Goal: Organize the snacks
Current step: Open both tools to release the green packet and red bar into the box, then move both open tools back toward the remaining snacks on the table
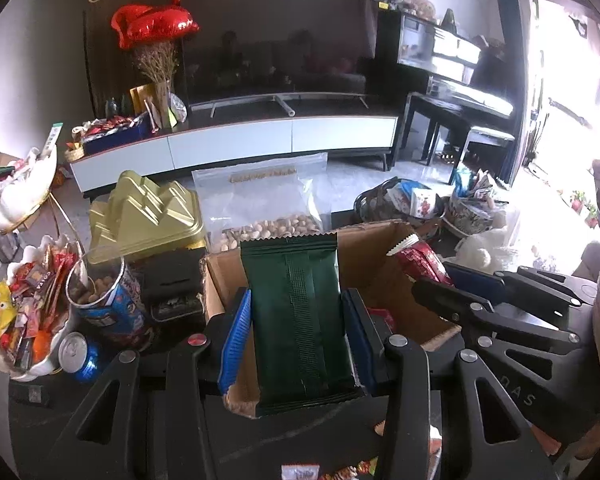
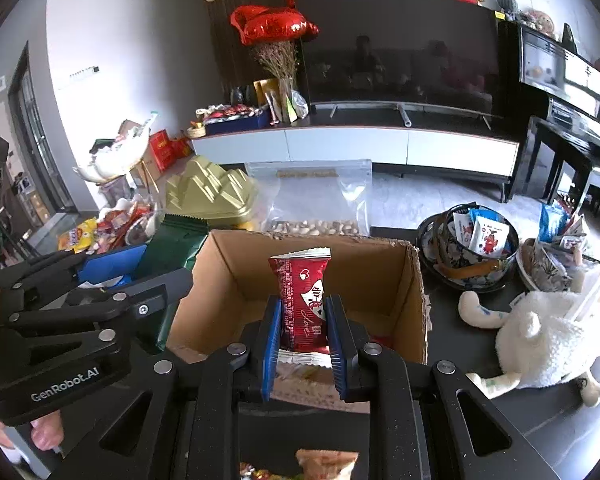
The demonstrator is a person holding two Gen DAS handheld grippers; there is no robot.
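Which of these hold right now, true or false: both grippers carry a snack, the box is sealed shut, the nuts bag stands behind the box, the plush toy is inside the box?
1. Both grippers hold a snack. True: the left gripper clamps a dark green packet, the right gripper a red packet.
2. The cardboard box is sealed. False: its top is open.
3. The clear bag of nuts stands behind the box. True.
4. The white plush toy is inside the box. False: it lies on the table beside it.
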